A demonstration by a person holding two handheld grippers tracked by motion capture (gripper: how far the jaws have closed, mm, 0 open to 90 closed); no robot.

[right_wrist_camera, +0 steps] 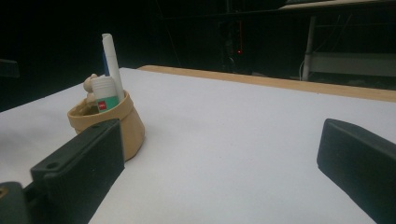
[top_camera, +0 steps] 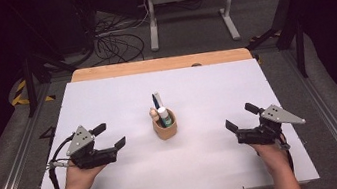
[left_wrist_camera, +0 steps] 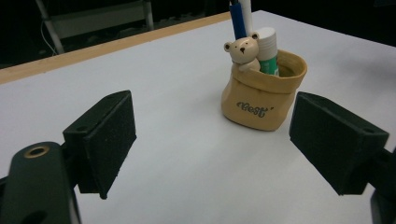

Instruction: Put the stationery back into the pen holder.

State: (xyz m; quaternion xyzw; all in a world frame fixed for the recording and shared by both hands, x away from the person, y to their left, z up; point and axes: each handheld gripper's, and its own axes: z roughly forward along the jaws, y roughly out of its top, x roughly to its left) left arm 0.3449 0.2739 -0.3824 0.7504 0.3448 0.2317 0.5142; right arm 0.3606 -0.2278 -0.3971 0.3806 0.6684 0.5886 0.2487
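A tan bag-shaped pen holder (top_camera: 165, 125) (left_wrist_camera: 264, 91) (right_wrist_camera: 126, 126) stands upright in the middle of the white table (top_camera: 207, 164). It carries a small bear figure (left_wrist_camera: 243, 50) on its rim and the word "best" on its side. Inside stand a white and green glue stick (top_camera: 163, 116) (left_wrist_camera: 268, 49) (right_wrist_camera: 105, 93), a blue pen (left_wrist_camera: 237, 21) and a white pen (right_wrist_camera: 112, 58). My left gripper (top_camera: 111, 136) (left_wrist_camera: 212, 144) rests left of the holder, open and empty. My right gripper (top_camera: 240, 117) (right_wrist_camera: 219, 163) rests right of it, open and empty too.
The table's far edge is a bare wooden strip (top_camera: 162, 64). Behind it stand a white metal frame (top_camera: 188, 5) and loose black cables (top_camera: 113, 42) on the grey floor. Metal rails (top_camera: 11, 168) run along both sides of the table.
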